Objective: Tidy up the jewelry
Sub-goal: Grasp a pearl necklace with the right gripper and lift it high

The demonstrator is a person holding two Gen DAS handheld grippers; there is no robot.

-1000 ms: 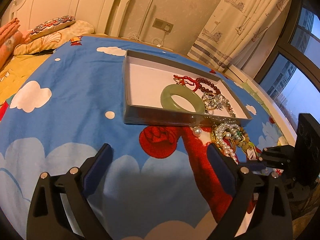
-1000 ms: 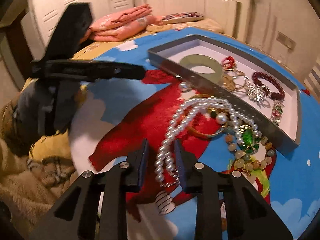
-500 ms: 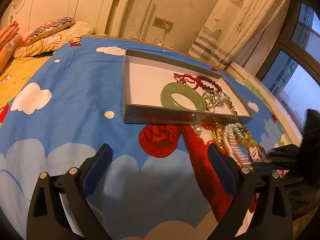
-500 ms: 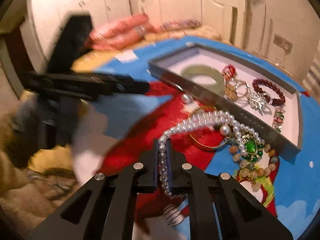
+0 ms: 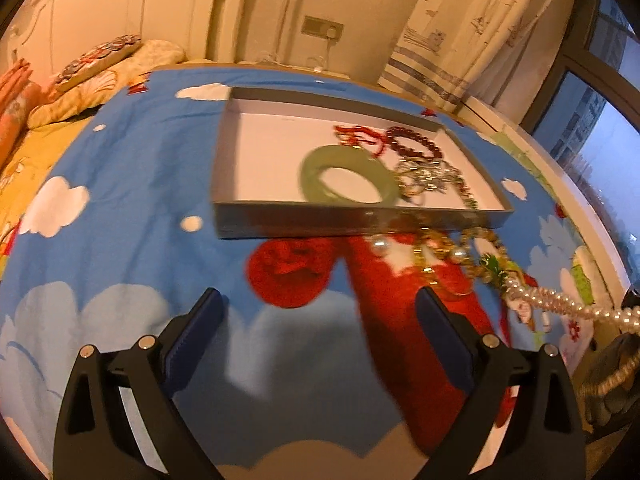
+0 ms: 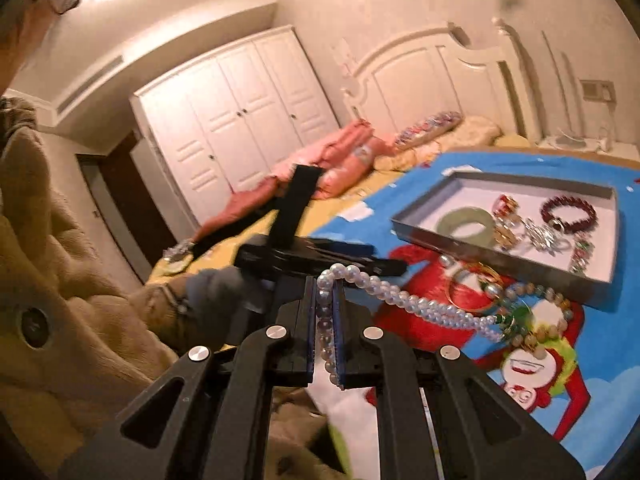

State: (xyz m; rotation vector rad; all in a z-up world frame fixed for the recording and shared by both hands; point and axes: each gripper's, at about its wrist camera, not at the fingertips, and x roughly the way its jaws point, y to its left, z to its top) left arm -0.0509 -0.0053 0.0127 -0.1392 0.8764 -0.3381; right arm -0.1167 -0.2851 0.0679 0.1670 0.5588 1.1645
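The right claw (image 6: pixel 325 300) is clamped on the pearl necklace (image 6: pixel 404 300), whose strands run between its blue pads and stretch taut from the claw toward the loose jewellery below the tray's near wall. The shallow grey tray (image 5: pixel 280 220) sits on the bed's blue cloud-print sheet (image 5: pixel 120 200). Inside the tray, toward its right half, lie a pale green bangle (image 5: pixel 346 178), a dark red bead bracelet (image 5: pixel 414 146), a red knotted piece (image 5: pixel 356 136) and a tangle of silver pieces (image 5: pixel 430 172). Just outside the tray's near wall rest a gold bangle (image 6: pixel 474 286), a loose pearl (image 5: pixel 379 246) and an amber bead necklace with a green pendant (image 6: pixel 520 316), which touches the pearl strands' far end. The left claw (image 5: pixel 320 336) hovers over the sheet in front of the tray, its fingers wide apart with nothing between them.
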